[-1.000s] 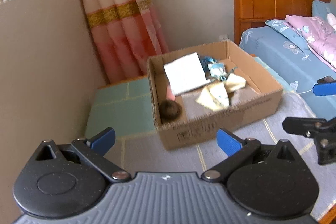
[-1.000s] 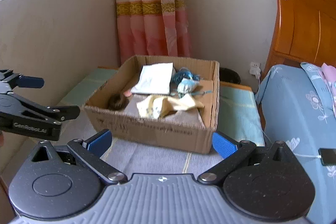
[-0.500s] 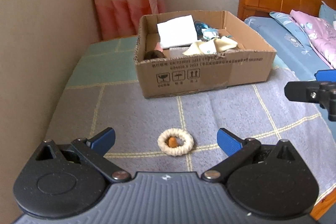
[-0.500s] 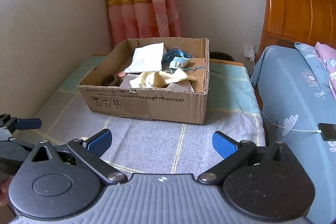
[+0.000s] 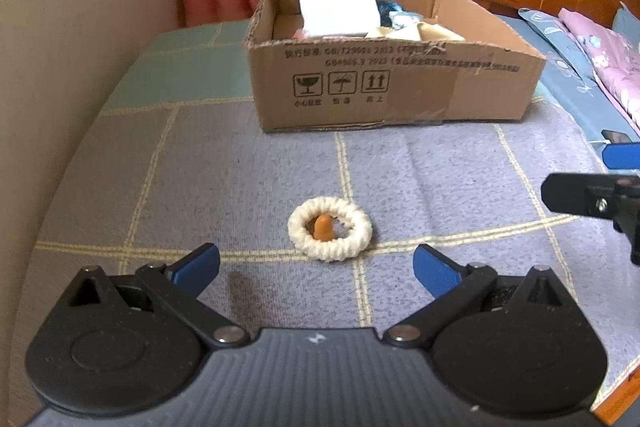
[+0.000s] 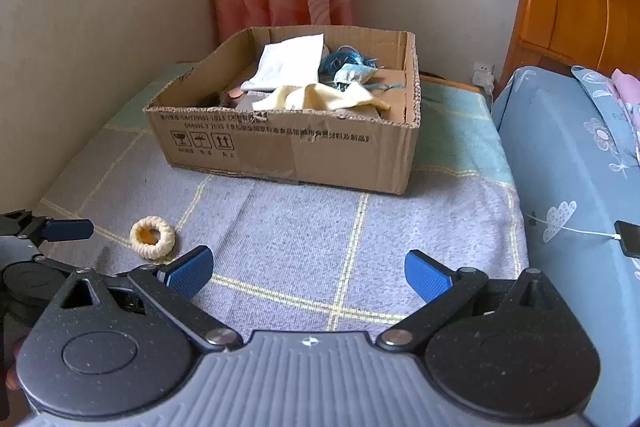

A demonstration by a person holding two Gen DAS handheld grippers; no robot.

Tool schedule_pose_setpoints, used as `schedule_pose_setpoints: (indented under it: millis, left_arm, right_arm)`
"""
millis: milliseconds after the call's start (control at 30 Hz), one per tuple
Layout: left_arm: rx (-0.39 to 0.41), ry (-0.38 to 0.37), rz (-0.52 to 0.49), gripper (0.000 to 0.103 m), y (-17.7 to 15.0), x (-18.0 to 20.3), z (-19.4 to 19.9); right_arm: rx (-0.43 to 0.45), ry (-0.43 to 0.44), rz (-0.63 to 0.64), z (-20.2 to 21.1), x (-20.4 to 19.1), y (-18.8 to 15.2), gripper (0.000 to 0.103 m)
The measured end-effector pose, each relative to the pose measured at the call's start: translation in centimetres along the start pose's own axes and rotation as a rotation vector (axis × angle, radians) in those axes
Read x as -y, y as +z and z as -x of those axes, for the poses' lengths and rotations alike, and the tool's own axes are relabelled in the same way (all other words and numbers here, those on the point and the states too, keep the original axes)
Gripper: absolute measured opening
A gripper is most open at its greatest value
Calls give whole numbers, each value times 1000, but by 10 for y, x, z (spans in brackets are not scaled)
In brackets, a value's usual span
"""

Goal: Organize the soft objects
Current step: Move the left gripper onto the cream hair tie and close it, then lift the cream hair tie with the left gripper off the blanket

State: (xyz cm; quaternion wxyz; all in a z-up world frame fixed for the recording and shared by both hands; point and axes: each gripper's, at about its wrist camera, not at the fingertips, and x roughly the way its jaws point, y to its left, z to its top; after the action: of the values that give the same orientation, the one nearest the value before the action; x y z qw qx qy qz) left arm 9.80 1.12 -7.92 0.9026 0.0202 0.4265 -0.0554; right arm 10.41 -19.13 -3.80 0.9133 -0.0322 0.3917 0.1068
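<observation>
— While the cream knitted ring (image 5: 330, 228) lies flat on the grey checked blanket (image 5: 440, 163), just ahead of our left gripper (image 5: 316, 263), what do we mark first?

— We mark the ring itself, with a small orange piece at its centre. It sits well short of the cardboard box (image 5: 400, 83), and nothing touches it. Our left claw is spread wide, holding nothing, its blue pads to either side of the ring and just short of it.

— And what has changed?

— A second ago our left view was raised over the box; half a second ago it had dropped to the blanket, and now the ring lies closer between the pads. We read this as the approach to a pick, with the box the likely destination.

— The right gripper (image 6: 308, 273)?

— Also released and empty, over bare blanket, the ring off to its left. The box already holds a white cloth (image 6: 290, 65), a pale yellow cloth (image 6: 320, 98) and a blue tangle (image 6: 346, 59).
</observation>
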Motion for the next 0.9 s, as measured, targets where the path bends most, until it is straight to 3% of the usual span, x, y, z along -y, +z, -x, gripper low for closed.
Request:
schedule_pose_setpoints:
  millis: [67,167,333,500,667,900]
  left_arm:
    - [3,7,7,96,-1,-2,-3]
    - [-6,-3,13,80,-1,-2,-7]
    - [15,-14,7,74,1,3,-8]
    - [32,-10,-3,47,5,8,-8]
    - [31,-9,-16,41,7,10,-7]
    - [53,-23,-16,40,10,8,4]
  right_arm:
    - [-9,-3,4,-3,-1,-1,103]
    - [-24,-8,5,-7,0,-1,103]
    - [-35,-9,-2,-12,1,0,103]
    - [-44,-12,0,-16,2,1,103]
    - [-47,-13,-1,-16,4,1,103]
    - [-49,-13,4,-16,4,0,103]
